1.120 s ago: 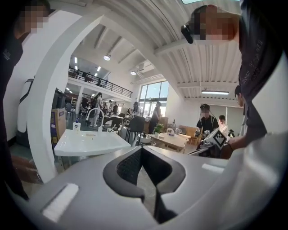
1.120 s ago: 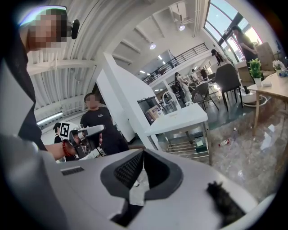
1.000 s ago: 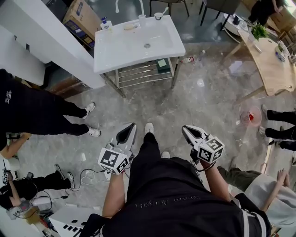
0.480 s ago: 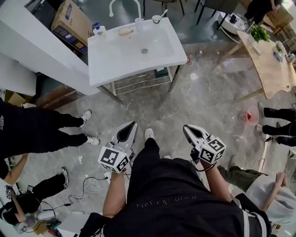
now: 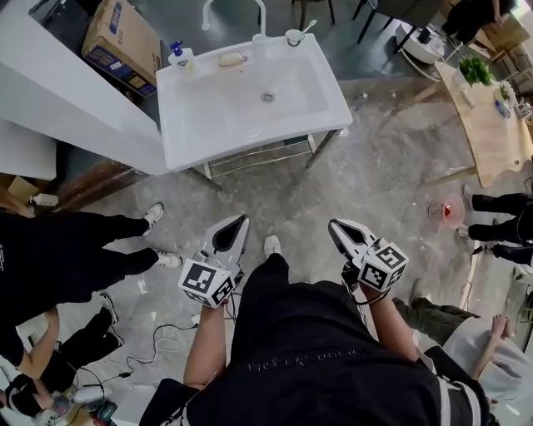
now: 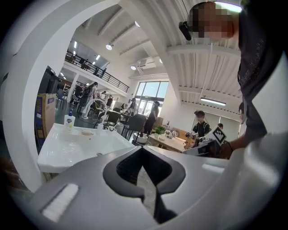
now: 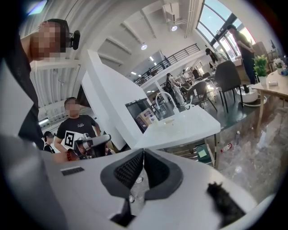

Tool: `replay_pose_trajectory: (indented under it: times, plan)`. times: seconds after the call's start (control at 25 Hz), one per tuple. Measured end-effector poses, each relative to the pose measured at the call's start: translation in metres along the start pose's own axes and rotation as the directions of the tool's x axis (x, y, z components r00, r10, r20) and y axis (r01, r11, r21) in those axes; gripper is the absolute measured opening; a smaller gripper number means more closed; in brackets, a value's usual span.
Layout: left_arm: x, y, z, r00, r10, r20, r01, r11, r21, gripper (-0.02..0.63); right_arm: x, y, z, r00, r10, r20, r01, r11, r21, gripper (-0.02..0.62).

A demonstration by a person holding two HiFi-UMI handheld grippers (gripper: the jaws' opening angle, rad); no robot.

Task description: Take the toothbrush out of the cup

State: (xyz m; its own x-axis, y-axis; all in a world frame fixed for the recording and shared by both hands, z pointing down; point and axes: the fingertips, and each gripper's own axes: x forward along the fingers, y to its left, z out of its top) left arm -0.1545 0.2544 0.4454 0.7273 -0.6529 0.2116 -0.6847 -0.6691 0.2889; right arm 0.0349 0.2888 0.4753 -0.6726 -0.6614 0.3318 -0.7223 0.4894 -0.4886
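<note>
Upper left of the head view there's a cardboard box (image 5: 117, 46) leaning by a white wall. Just right of it is a small pump bottle (image 5: 177, 55), standing on the back left corner of the white sink (image 5: 200, 125).

Lower down, around the middle of the frame, is the left gripper (image 5: 240, 221), with its marker cube pointed at the camera. Its own view has the jaws (image 6: 143, 148) pressed together at the tips with nothing between them, only the hollow behind the tips.

Back up top, the sink fills the upper middle, drain roughly centred and a white faucet (image 5: 233, 10) arching over the back edge. The cup (image 5: 293, 37) is on the back right corner of the sink, and the toothbrush (image 5: 305, 27) is in it, leaning out to the upper right. Both grippers are well apart from it, with bare floor in between.

The right gripper (image 5: 333, 226) sits level with the left one, on the other side of the person's leg. It's closed and empty too, tips touching (image 7: 144, 152).

Far right edge: a wooden table (image 5: 487, 116) with a plant on it.
</note>
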Motion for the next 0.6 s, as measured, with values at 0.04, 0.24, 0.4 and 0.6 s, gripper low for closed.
replay_pose_trajectory:
  times: [0.04,0.24,0.4,0.6]
  plan:
    - [0.001,0.007,0.003,1.000,-0.003,0.003,0.003,1.000,-0.003,0.006,0.006,0.001,0.002,1.000,0.000,-0.005,0.000,1.000,0.000,0.014]
    - [0.004,0.029,0.005,1.000,-0.008,0.003,0.008,1.000,-0.013,0.006,0.027,0.003,0.010,1.000,-0.007,-0.029,0.007,1.000,-0.010,0.014]
    - [0.006,0.036,0.008,1.000,-0.013,0.014,0.013,1.000,-0.016,0.006,0.036,0.004,0.014,0.999,-0.006,-0.032,0.006,1.000,-0.010,0.014]
    - [0.005,0.045,0.010,1.000,-0.013,0.009,0.013,1.000,-0.009,0.006,0.046,0.006,0.020,1.000,0.002,-0.028,-0.003,1.000,-0.017,0.014]
